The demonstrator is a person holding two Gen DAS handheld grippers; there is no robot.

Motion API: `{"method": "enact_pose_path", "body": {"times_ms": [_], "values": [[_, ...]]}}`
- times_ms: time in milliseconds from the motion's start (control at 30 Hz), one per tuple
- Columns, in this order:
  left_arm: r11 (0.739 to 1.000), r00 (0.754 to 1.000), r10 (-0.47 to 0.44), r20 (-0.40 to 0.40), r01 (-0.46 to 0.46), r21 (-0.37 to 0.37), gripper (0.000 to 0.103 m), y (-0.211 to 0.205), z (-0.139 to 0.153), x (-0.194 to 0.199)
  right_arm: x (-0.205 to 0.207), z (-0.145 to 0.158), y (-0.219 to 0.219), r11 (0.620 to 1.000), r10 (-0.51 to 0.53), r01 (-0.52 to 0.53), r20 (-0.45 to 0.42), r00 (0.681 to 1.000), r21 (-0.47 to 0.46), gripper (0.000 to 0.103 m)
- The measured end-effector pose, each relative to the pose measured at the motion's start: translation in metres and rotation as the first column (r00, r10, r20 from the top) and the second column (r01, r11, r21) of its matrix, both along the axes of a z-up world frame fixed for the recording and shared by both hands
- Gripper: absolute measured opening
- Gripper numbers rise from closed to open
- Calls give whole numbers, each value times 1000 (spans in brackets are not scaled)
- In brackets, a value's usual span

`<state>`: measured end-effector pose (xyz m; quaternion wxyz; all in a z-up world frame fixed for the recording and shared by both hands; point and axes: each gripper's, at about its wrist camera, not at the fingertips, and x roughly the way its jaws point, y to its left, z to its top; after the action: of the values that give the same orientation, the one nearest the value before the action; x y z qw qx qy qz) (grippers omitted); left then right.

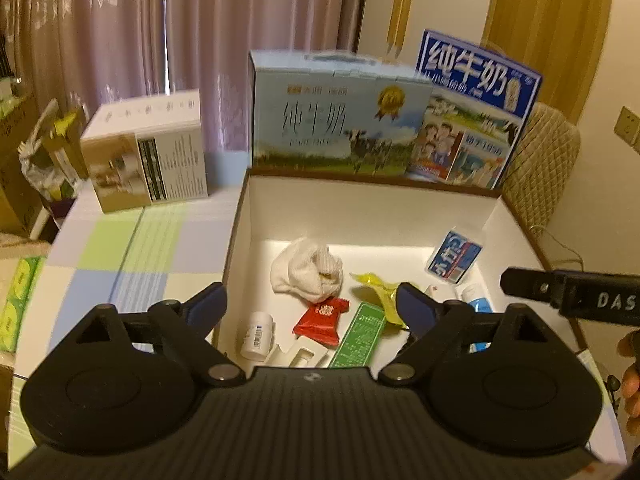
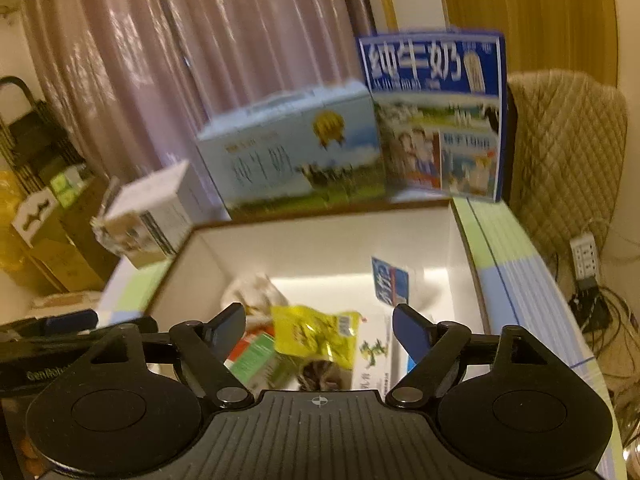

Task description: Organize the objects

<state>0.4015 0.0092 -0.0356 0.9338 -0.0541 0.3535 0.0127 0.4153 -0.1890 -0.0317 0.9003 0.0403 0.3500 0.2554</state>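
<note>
Both sets of jaws stand wide with nothing between the pads: I read the left gripper [image 1: 312,304] and the right gripper [image 2: 319,318] as empty, each poised above the open white box [image 1: 360,210].

Contents of the box, as I see them from the left wrist view:
- a white sock [image 1: 306,270], bunched, toward the far left of the floor;
- a red sachet [image 1: 322,320] just in front of it;
- a green packet [image 1: 358,334] beside the sachet, lying lengthwise;
- a yellow snack bag [image 1: 378,290], partly behind my right-hand finger;
- a small white bottle [image 1: 258,334] on its side near the front wall;
- a blue-and-white pack [image 1: 454,256] leaning in the far right corner.

Other small white and blue items lie near the front right; I cannot identify them.

Outside the box, a pale milk carton [image 1: 336,116] and a blue milk carton [image 1: 476,108] stand just behind its rear wall, and a white carton [image 1: 148,152] sits on the checked tablecloth [image 1: 120,248] to the left.

Step in hand, by my judgement: the loose items sit inside the box and both tools are clear of them, so a deposit looks complete. Next move, if anything remains: locate an item still outside the box, keep the jaws wide on approach, and close only once the pads bracket it. Both views are blurred, so I would settle the tools before committing.
</note>
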Motion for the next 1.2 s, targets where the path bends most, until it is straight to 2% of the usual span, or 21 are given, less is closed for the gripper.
{"method": "enact_pose_path", "body": {"times_ms": [100, 267, 467, 667, 933, 1200], "values": [[1000, 1000, 0, 23, 0, 4, 94, -2, 12, -16, -19, 6, -5, 1000, 18, -18, 7, 1000, 15, 79], [1000, 1000, -1, 21, 1, -27, 94, -1, 23, -45, -50, 5, -18, 999, 37, -37, 16, 999, 15, 79], [1000, 1000, 2, 27, -2, -13, 100, -2, 28, -84, -93, 2, -25, 997, 49, -42, 116, 992, -64, 79], [1000, 1000, 16, 18, -16, -24, 102, 0, 26, -118, -119, -14, -43, 1000, 9, -9, 82, 997, 2, 80], [999, 999, 48, -17, -48, 17, 102, 5, 11, -157, -156, -32, -59, 999, 10, -9, 24, 1000, -33, 80], [997, 998, 67, -16, -66, 44, 102, 3, 15, -200, -202, -23, -67, 1000, 14, -14, -2, 1000, -13, 80]]}}
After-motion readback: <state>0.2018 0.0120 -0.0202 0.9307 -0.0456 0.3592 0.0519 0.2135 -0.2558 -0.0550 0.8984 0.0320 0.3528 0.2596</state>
